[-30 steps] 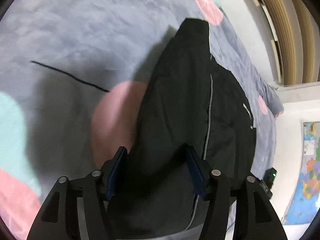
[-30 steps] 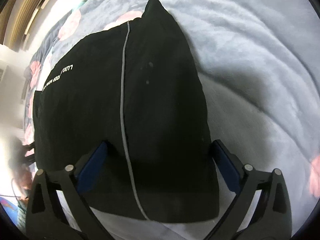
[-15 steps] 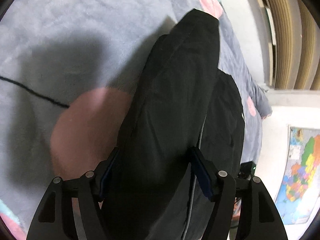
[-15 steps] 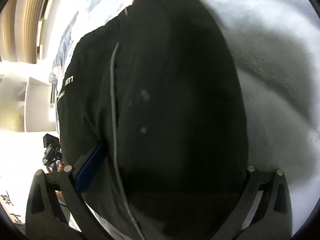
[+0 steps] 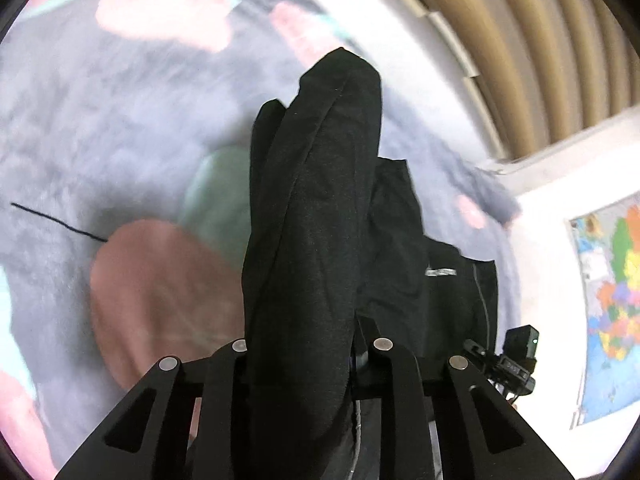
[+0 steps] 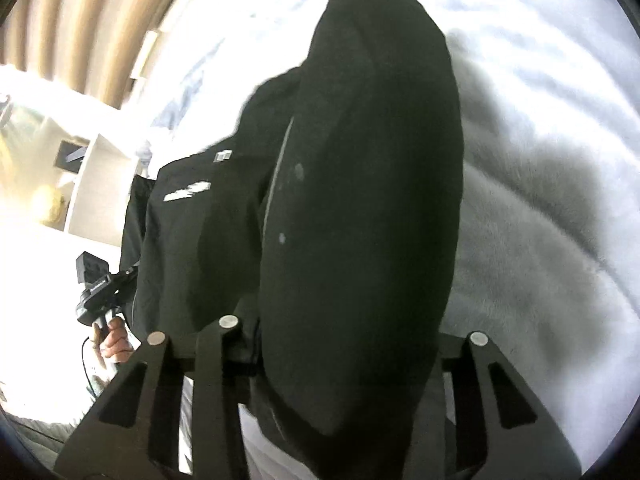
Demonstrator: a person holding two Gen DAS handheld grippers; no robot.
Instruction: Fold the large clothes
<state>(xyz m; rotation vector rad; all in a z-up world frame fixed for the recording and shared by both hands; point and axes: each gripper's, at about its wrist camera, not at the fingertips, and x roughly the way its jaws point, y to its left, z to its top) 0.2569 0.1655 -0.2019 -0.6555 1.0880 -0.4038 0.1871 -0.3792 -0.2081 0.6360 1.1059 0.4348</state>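
Garment, black, lifted off grey blanket; left gripper jaws clamped on it, right gripper jaws likewise.

Grey blanket (pink blotches), wall map.

Both wrist views close behind black garment; facing bed.

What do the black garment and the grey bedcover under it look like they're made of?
The black garment looks like a matte woven or knit fabric, perhaps cotton blend; it drapes in soft folds with a thin pale piping line. The bedcover looks like plush fleece: fuzzy, napped ripples, printed with pink patches. Both grippers' frames look like matte black plastic.
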